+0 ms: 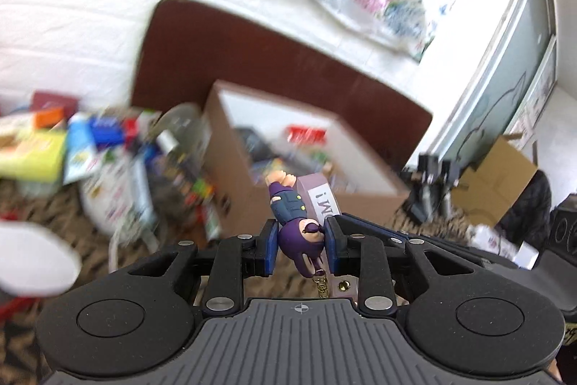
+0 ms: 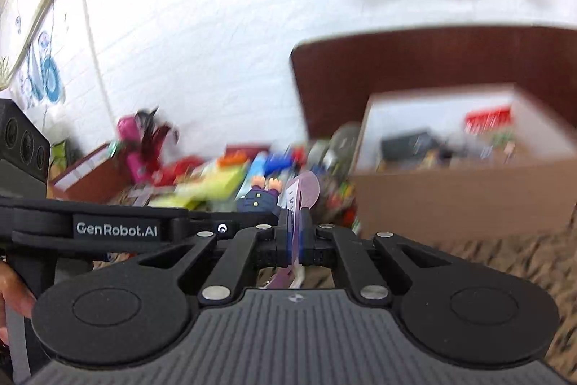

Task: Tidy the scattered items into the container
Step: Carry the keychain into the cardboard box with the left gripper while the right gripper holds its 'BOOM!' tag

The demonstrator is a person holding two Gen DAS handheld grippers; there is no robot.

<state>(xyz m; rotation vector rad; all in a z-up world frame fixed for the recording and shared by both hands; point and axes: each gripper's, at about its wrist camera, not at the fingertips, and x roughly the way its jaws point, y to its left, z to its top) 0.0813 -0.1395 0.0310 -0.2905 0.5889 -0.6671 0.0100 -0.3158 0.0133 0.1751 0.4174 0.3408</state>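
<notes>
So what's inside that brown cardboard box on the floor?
The cardboard box already holds a jumble: something dark, red packaging against the far wall, and small colourful bits. Blur hides what they are, and the near wall covers whatever lies at the bottom.

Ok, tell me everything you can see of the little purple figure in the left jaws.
The figure is a small glossy plastic-looking doll in a purple hood and dark blue buttoned outfit, with a brass clasp at its head. The left gripper clamps its head, bare feet pointing away toward the cardboard box. A pale purple card lies beside it, pinched in the right gripper.
</notes>
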